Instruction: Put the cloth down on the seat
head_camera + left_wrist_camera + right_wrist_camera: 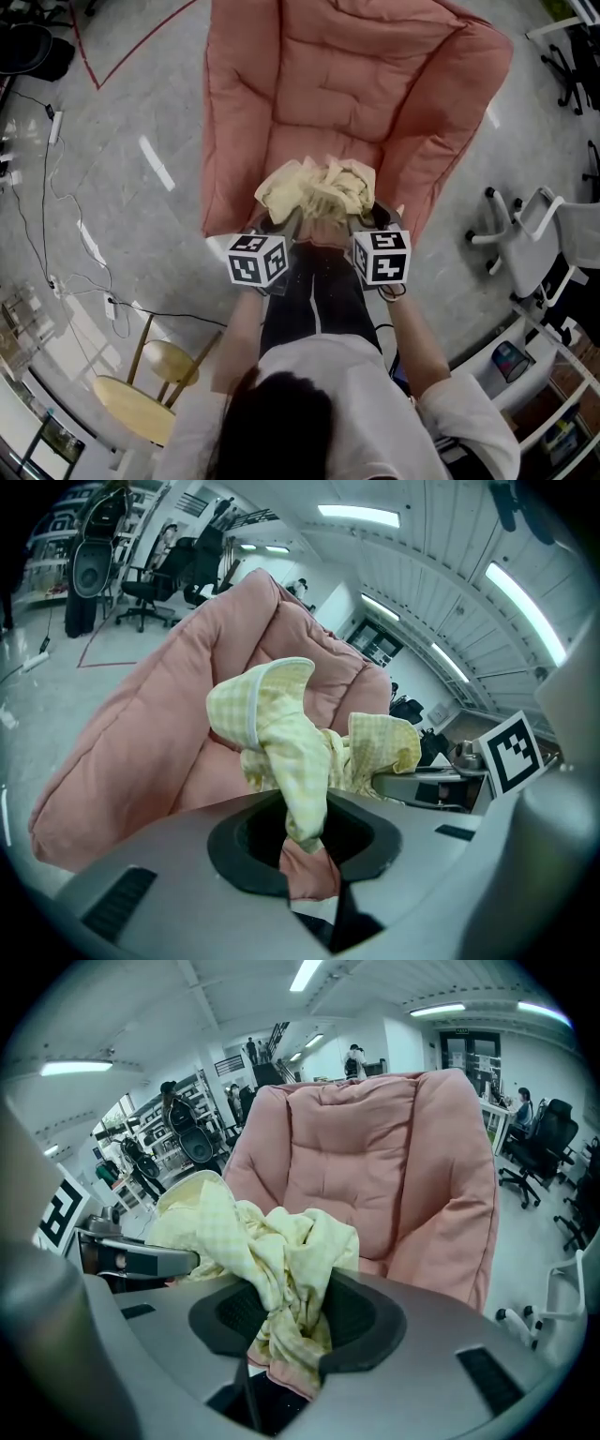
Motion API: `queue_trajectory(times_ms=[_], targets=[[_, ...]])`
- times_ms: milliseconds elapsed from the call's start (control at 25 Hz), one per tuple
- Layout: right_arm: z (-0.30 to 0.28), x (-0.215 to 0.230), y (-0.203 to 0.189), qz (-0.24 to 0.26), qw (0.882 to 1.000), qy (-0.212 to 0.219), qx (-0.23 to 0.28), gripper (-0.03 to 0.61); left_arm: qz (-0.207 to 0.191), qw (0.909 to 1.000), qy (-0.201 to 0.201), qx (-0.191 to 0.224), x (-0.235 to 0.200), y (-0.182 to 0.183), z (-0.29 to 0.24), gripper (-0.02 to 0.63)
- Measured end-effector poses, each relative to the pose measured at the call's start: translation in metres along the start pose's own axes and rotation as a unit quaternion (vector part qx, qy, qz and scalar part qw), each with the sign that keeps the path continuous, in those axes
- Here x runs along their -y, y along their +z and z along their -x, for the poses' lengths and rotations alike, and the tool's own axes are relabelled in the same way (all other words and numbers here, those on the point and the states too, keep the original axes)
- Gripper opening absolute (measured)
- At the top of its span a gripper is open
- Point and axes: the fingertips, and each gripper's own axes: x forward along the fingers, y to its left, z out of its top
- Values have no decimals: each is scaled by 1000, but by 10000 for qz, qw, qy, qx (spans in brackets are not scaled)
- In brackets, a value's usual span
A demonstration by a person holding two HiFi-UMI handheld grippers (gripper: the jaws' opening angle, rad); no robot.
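I hold the cloth (317, 187) bunched between left gripper (302, 836) and right gripper (281, 1330), both jaws clenched on it, over the seat (356, 84) front.

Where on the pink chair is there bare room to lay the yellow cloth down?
The seat cushion is bare beyond the cloth, between the two padded side walls and below the quilted backrest. Only the front edge is crowded: there the left tool and the right tool both grip the bunched cloth.
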Motion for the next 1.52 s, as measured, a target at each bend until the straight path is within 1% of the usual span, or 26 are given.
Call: queue_trajectory(times_ms=[80,240,400,480,720,840,1160,1320,1520], targets=[[-10,3,-4,-33,10000,-18,-40,176,31,10000,29,-36,-6,-3,-9,95],[-33,12,-14,-108,9999,-32,-112,176,342,9994,56,-37,-23,-8,-31,95],[-53,24,-20,-229,9996,-88,-134,176,521,9986,55,-68,-36,-13,-55,95],[-64,26,-21,-304,9994,-96,-129,176,490,9988,53,-84,-44,-12,-63,95],[-94,34,-28,-305,9993,-95,-169,178,181,9995,189,-173,-65,-13,-90,95],[-103,43,-35,-321,9992,-115,-185,178,261,9993,201,-155,-67,-21,-103,95],[-140,50,-50,-276,9991,-112,-289,178,391,9986,310,-187,-94,-35,-130,95],[-155,52,-53,-268,9991,-134,-316,178,398,9983,369,-208,-105,-38,-141,95],[-174,57,-63,-387,9982,-182,-427,178,356,9980,424,-318,-115,-42,-154,95]])
